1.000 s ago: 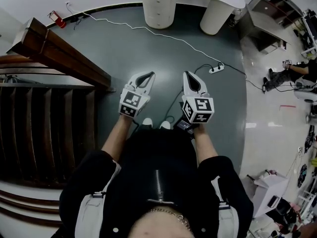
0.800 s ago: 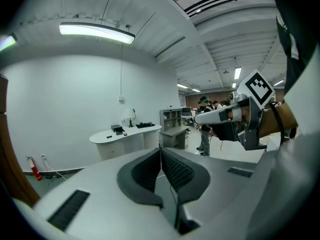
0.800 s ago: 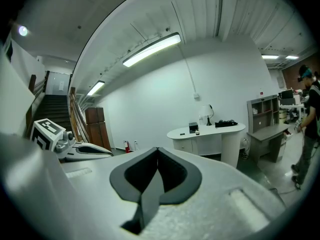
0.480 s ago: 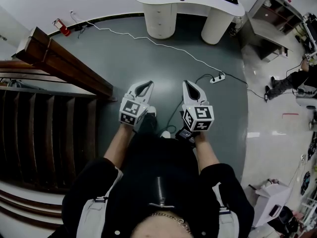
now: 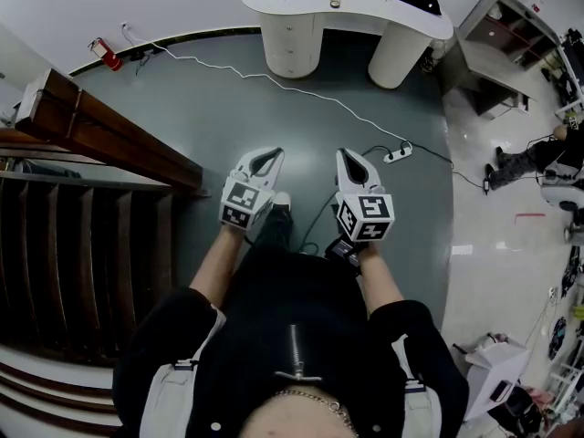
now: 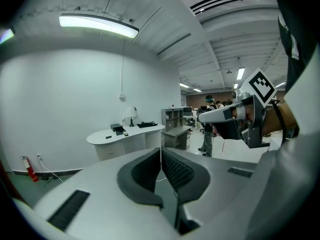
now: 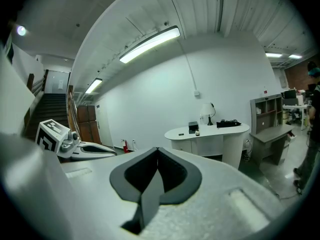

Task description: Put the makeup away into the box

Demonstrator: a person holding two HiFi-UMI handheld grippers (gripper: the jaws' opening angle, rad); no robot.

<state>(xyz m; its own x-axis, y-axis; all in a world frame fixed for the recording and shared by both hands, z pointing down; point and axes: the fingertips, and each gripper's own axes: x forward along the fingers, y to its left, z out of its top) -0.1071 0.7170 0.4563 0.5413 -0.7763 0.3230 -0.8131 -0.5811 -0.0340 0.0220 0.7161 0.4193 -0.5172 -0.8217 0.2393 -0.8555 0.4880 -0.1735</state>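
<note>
Head view shows the person's white left gripper (image 5: 267, 156) and white right gripper (image 5: 352, 157) side by side over the grey-green floor (image 5: 228, 108). Both are clenched on nothing and point toward the curved white desk (image 5: 347, 3), well apart from it. A small dark boxy item (image 7: 193, 127) sits on that desk; whether it is the makeup or its box cannot be told.

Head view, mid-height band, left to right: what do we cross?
wooden stair railing → left tongs → right tongs → power strip → person at the right edge
</note>
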